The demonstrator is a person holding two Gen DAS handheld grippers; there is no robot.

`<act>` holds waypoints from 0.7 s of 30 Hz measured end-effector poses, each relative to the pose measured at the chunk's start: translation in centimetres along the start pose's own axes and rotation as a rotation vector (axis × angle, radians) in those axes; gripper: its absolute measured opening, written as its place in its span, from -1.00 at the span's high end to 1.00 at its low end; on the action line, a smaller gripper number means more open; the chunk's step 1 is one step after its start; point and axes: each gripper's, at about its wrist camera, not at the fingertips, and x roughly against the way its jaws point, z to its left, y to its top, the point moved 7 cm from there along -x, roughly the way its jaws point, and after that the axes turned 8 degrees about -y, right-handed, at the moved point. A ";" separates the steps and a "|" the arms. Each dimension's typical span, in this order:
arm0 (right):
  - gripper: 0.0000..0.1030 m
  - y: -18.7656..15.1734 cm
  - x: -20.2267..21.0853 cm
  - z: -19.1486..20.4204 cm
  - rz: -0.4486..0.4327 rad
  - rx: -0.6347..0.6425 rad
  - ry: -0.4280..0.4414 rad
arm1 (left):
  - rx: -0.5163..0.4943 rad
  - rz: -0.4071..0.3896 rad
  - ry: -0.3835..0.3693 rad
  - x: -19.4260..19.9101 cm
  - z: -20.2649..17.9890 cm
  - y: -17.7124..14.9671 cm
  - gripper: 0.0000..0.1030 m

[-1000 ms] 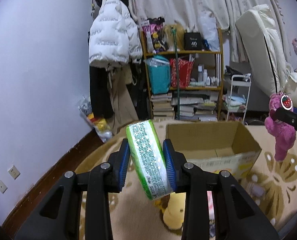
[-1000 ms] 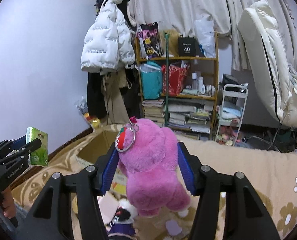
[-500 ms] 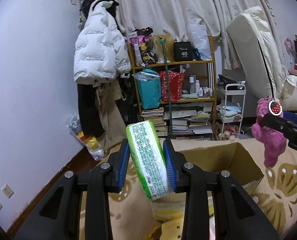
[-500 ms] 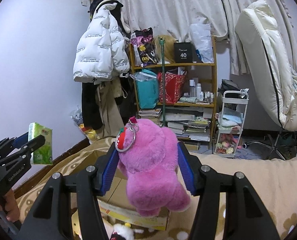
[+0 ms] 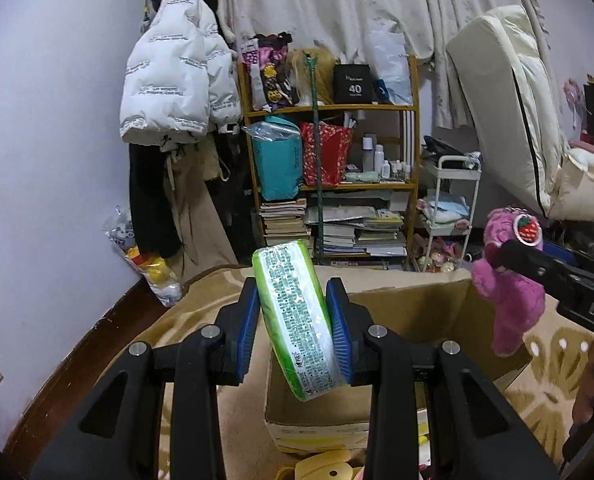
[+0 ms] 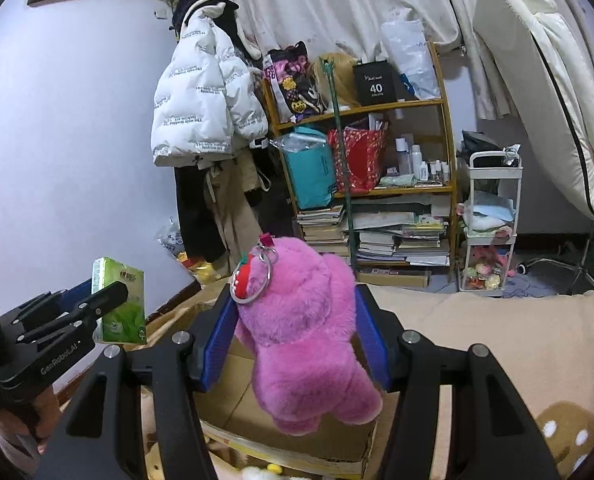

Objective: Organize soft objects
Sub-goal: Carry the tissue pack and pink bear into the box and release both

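My left gripper (image 5: 295, 320) is shut on a green-and-white tissue pack (image 5: 293, 316), held tilted above the near left edge of an open cardboard box (image 5: 413, 308). My right gripper (image 6: 293, 332) is shut on a pink plush bear (image 6: 301, 332) with a strawberry keyring (image 6: 245, 276), held above the same box (image 6: 237, 404). In the left wrist view the bear (image 5: 509, 292) hangs at the right over the box's far corner. In the right wrist view the tissue pack (image 6: 119, 300) shows at the left in the left gripper (image 6: 97, 300).
The box stands on a beige patterned rug (image 5: 549, 364). A yellow soft toy (image 5: 325, 464) lies in front of the box. A wooden shelf (image 5: 333, 176) full of books and bags, a white cart (image 5: 453, 208) and a hanging white jacket (image 5: 177, 84) stand behind.
Both grippers have risen and moved forward over the box while keeping their hold. The box now lies closer and lower in both views.
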 end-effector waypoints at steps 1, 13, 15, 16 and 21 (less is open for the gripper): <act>-0.18 -0.1 -0.2 0.0 0.005 0.000 -0.001 | 0.001 0.011 -0.011 -0.3 -0.2 -0.3 0.37; -0.24 -2.2 -1.9 -0.2 0.088 -0.008 0.019 | -0.049 0.071 -0.054 -1.7 -2.5 -2.5 0.35; -0.24 -2.3 -1.8 0.0 0.085 -0.004 0.019 | -0.057 0.066 -0.038 -1.5 -2.5 -2.5 0.33; -0.24 -2.3 -1.8 0.0 0.085 -0.005 0.020 | -0.057 0.065 -0.034 -1.5 -2.4 -2.4 0.33; -0.24 -2.7 -1.7 0.3 0.102 -0.015 0.030 | -0.061 0.093 -0.035 -1.8 -2.3 -2.8 -0.01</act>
